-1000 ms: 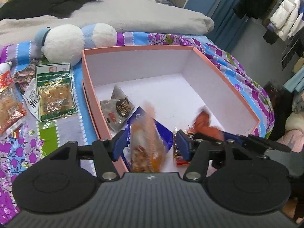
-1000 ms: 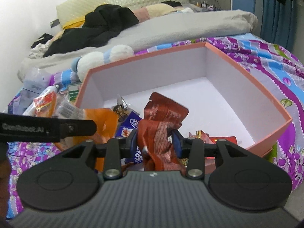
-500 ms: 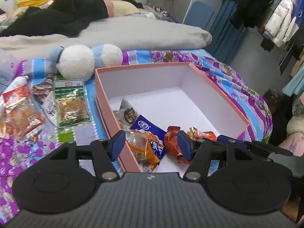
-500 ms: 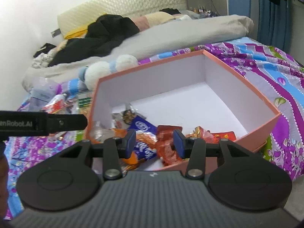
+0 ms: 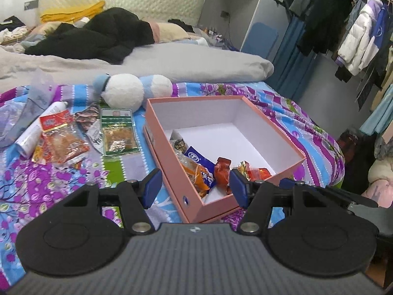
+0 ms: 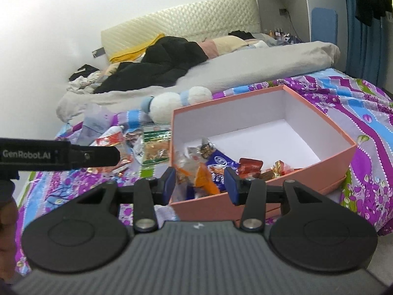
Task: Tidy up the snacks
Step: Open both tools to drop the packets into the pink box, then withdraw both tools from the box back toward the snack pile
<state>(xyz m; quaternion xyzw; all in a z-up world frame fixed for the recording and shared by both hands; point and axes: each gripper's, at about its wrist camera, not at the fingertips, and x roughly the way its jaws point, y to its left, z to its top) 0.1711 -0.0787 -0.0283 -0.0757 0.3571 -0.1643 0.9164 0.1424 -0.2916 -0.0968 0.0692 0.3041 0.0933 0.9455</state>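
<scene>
Left wrist view shows our left gripper (image 5: 195,184) with its jaws standing wide and nothing between them; the near corner of the pink box (image 5: 222,202) merely shows through the gap from well beyond the fingertips. From the right wrist view, our right gripper (image 6: 200,184) is likewise open and empty, its jaws set somewhat narrower, again with only the box's contents visible past them.

Several snacks already lie bunched in the box's near corner: an orange packet (image 5: 194,173), a blue packet (image 5: 197,158), a red wrapper (image 5: 222,169) and some small shiny sweets (image 5: 255,172). Most of the white floor beyond them is bare.

We judge that a drop-off into the box is done and that we are between picks, both tools free. The task is only partly through: on the patterned bedspread to the left of the box there remain a green-edged packet (image 5: 118,132), a red-and-clear packet (image 5: 62,142), a dark crumpled wrapper (image 5: 86,119) and a white tube (image 5: 36,129), the last perhaps no snack at all.

The next move calls for swinging the left gripper over to that pile, which lies on its side. The flat packets sit flush on soft fabric, so we would need to come down at an edge and pinch there, without catching the bedspread.
</scene>
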